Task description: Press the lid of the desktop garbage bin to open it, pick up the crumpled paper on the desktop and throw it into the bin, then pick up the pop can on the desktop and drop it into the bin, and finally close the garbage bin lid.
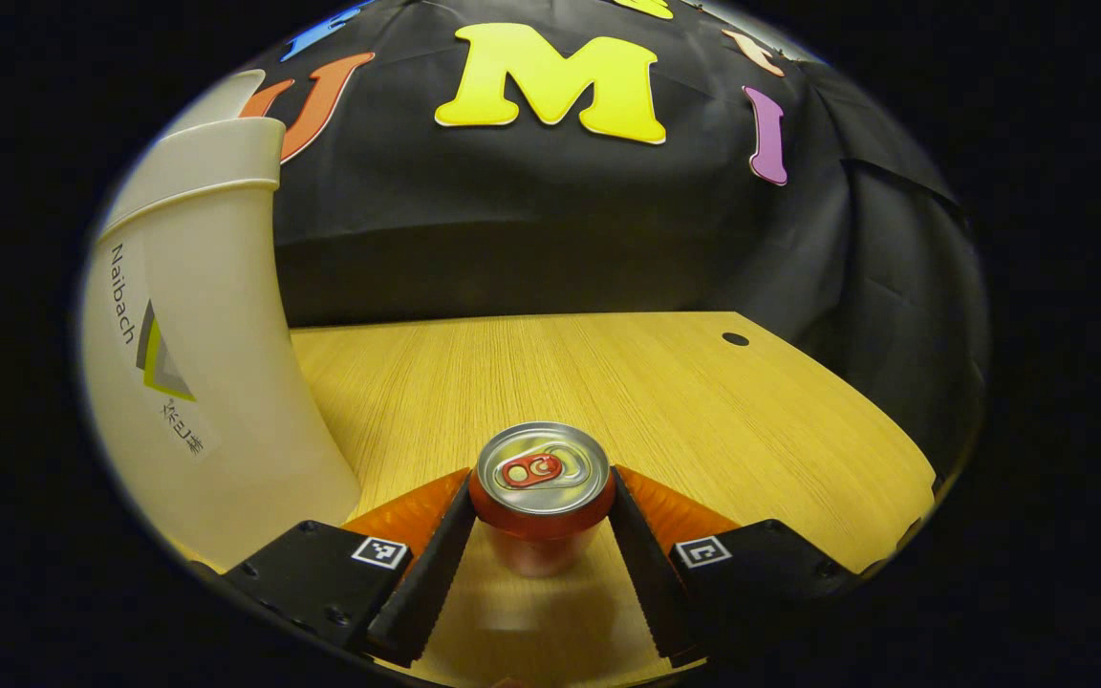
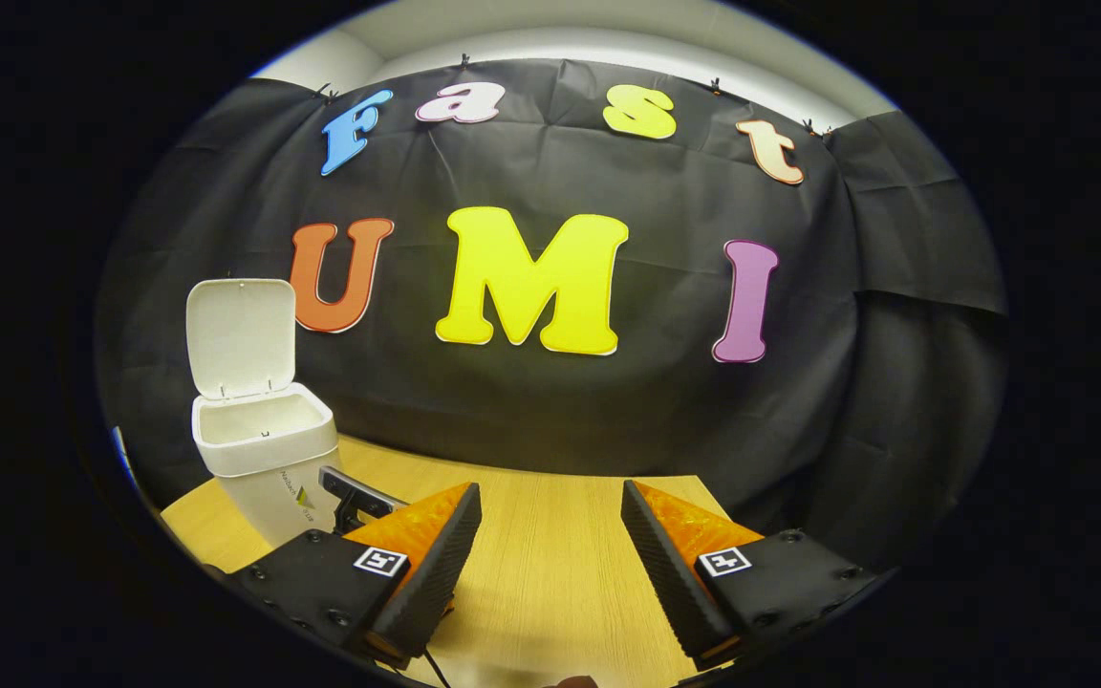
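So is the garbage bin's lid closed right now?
No, in the right gripper view the lid stands raised behind the garbage bin, leaving its top opening uncovered.

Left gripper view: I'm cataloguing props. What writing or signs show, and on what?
garbage bin: side sticker with a sideways brand word, a logo and small blurred characters.
pop can: no writing legible on its top.
left gripper: a square coded tag on each finger mount, no words.
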